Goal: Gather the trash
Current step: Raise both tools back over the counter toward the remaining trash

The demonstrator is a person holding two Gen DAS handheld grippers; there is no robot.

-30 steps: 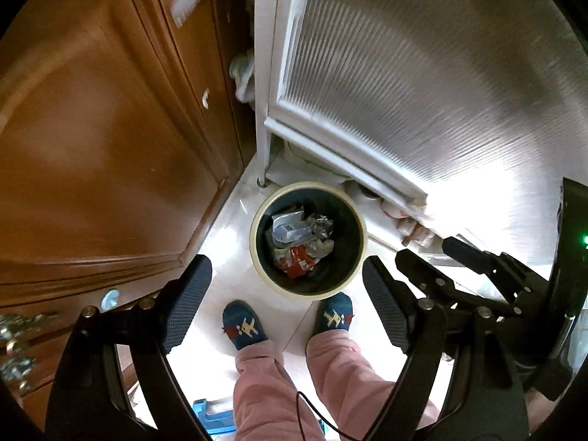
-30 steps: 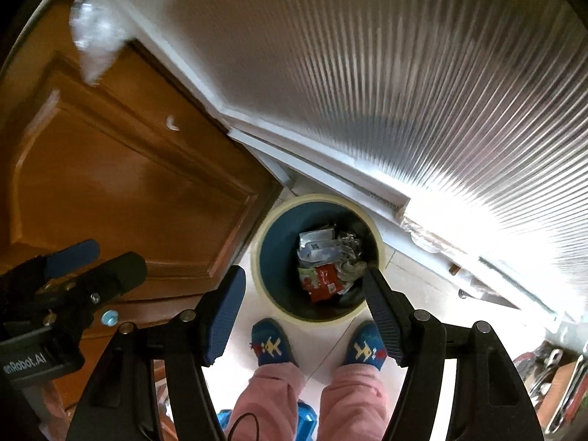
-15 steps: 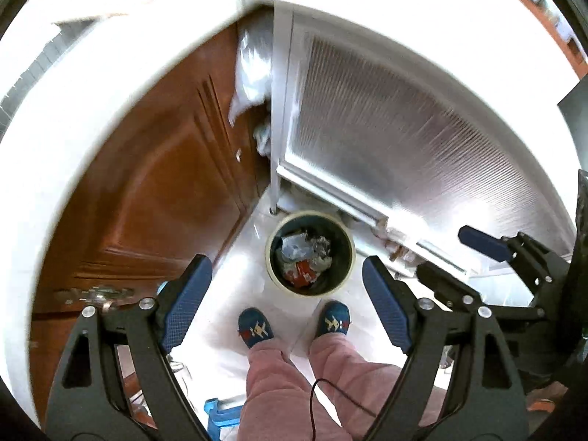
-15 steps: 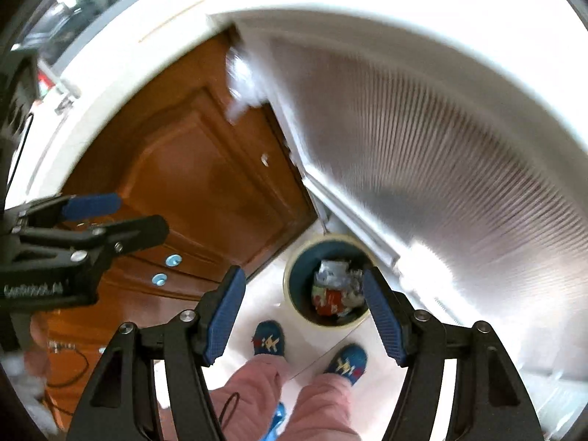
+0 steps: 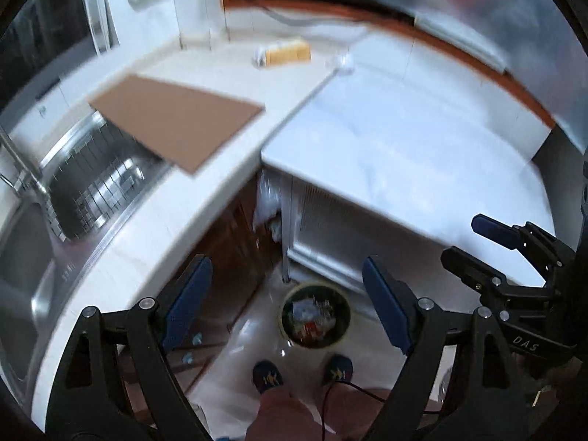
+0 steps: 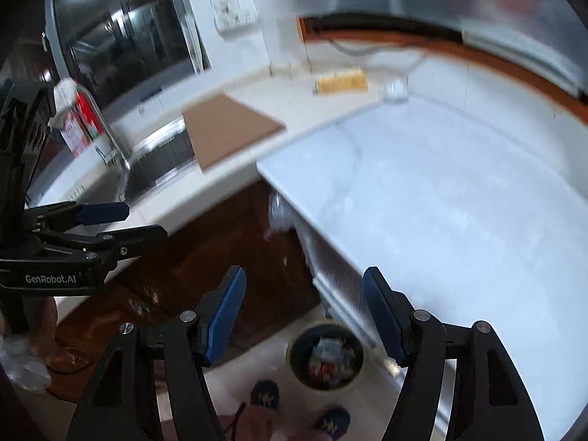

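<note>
Only from the right wrist, a red-labelled bottle (image 6: 79, 121); both tongs (image 5: 286, 307) (image 6: 304, 312) wide, empty.

Both wrist cams sit high, looking steeply down past worktop (image 5: 205, 198) edge; bin (image 5: 315, 315) on floor far below. Shared: bin, worktop, cardboard (image 6: 229, 130).

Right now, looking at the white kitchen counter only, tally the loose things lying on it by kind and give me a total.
Flat brown cardboard sheet: 1
Yellow rectangular box: 1
Small clear blurred item at the counter corner: 1
Total: 3
The red and white carton by the tap shows only in the right wrist view; it is not counted here.
</note>
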